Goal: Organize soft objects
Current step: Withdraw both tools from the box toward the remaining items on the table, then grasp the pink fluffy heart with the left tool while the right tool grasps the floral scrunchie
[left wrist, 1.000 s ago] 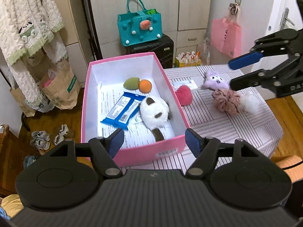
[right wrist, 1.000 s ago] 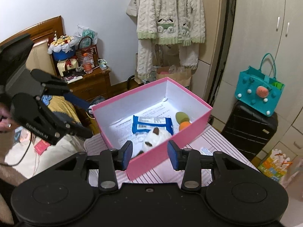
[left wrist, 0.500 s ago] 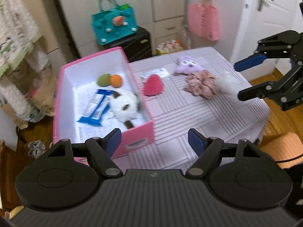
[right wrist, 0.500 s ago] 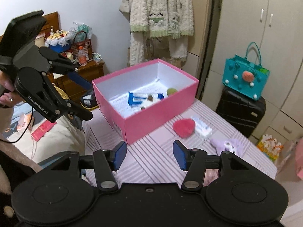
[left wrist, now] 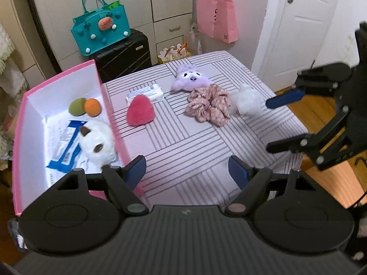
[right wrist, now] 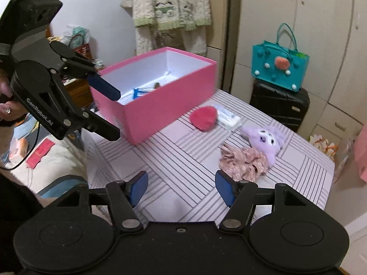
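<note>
Both grippers' jaws are standing apart, empty; the right gripper (right wrist: 181, 186) is opening wider, the left gripper (left wrist: 187, 168) holding nothing. Four soft things are sitting in the pink cardboard box (left wrist: 101, 87) at left: a white plush cat (left wrist: 97, 141), two sponge eggs and a blue packet. Waiting on the striped table (left wrist: 183, 142) are the red fuzzy heart (left wrist: 140, 112), floral pink scrunchie (left wrist: 208, 106), lilac plush (left wrist: 191, 80) and white pompom (left wrist: 246, 98).

A pink box (left wrist: 57, 87) at nine o'clock holds a white plush (left wrist: 97, 141); a red puff (left wrist: 140, 112) lies beside it on the striped table (left wrist: 183, 142).

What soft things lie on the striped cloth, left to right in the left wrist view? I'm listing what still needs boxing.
Red fuzzy heart → purple plush → pink scrunchie → white fluffy puff.
</note>
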